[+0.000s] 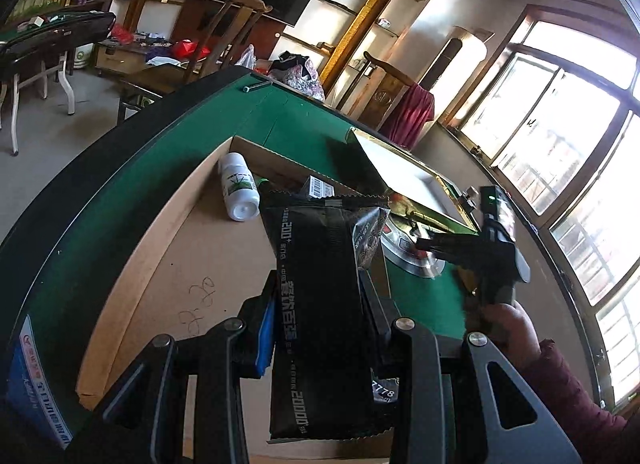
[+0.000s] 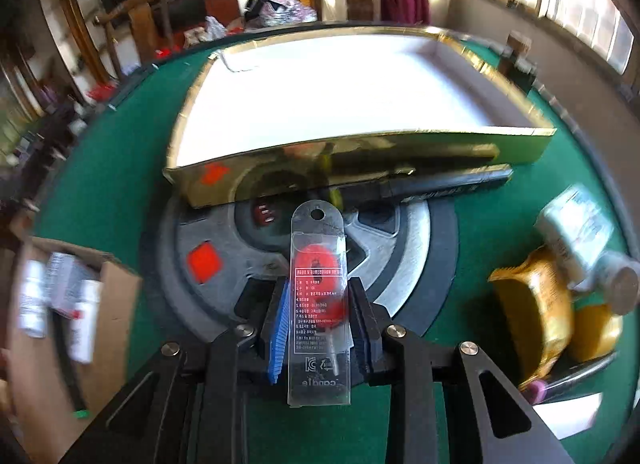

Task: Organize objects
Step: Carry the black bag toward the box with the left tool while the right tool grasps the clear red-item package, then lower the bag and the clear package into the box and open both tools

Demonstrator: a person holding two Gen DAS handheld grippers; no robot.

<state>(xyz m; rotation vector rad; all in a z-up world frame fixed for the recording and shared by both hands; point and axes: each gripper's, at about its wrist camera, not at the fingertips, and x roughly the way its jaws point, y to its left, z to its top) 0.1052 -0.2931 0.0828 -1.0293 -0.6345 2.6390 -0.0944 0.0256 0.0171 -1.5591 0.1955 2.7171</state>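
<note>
Pinched flat between clenched pads, a glossy black pouch [image 1: 320, 304] is grasped by the left claw [image 1: 320, 328], while a clear plastic candle packet [image 2: 319, 304] is grasped by the right claw [image 2: 318, 324].

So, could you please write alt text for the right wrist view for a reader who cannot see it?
The right tool is shut on a clear blister pack holding a red number candle, above a green table. Behind it sits an open gold box with a white interior; a cardboard box holding white bottles is at left.
</note>
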